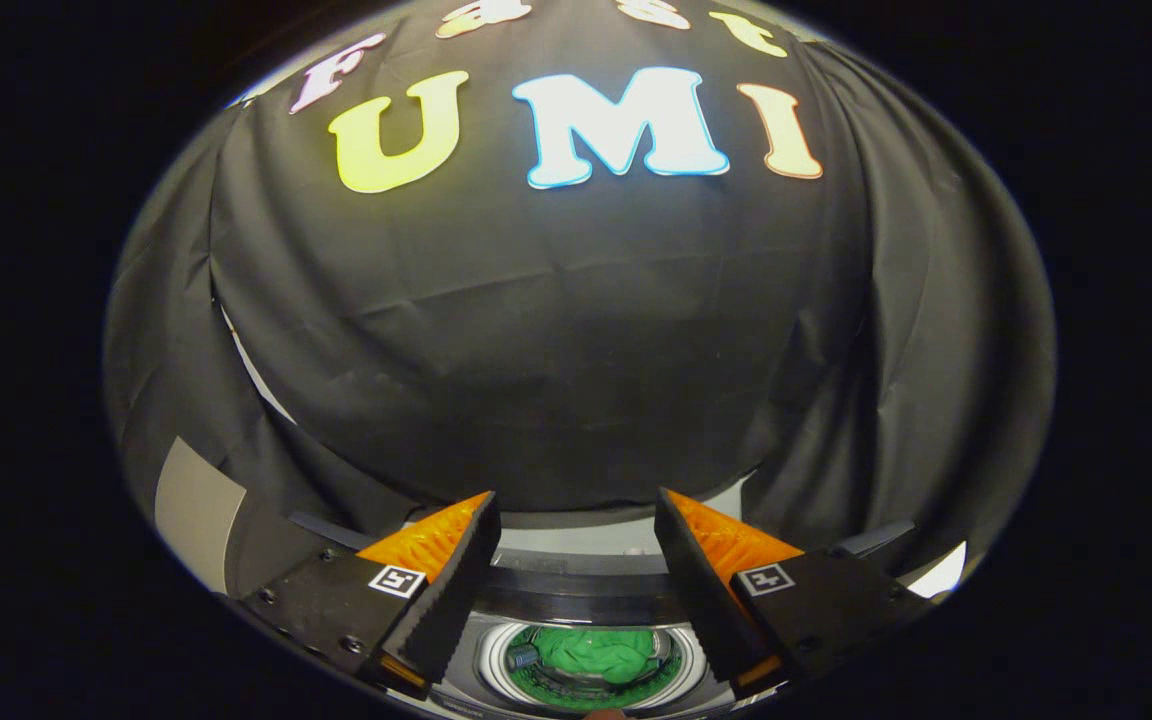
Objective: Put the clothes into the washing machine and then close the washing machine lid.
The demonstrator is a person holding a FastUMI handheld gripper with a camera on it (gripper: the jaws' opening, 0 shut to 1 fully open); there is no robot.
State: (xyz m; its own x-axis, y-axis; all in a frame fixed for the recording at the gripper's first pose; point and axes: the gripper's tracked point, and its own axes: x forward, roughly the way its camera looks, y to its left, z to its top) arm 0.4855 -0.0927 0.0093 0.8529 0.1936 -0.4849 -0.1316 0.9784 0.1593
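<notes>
The washing machine sits low beneath my fingers, its round drum opening facing up. A crumpled green garment lies inside the drum. My gripper hangs well above the machine, open, with nothing between its fingers. The drum shows through the gap between the two fingers. I cannot make out the machine's lid.
The booth's black cloth wall hangs just beyond the fingers. A pale panel shows past the left finger, and a white surface past the right finger.
</notes>
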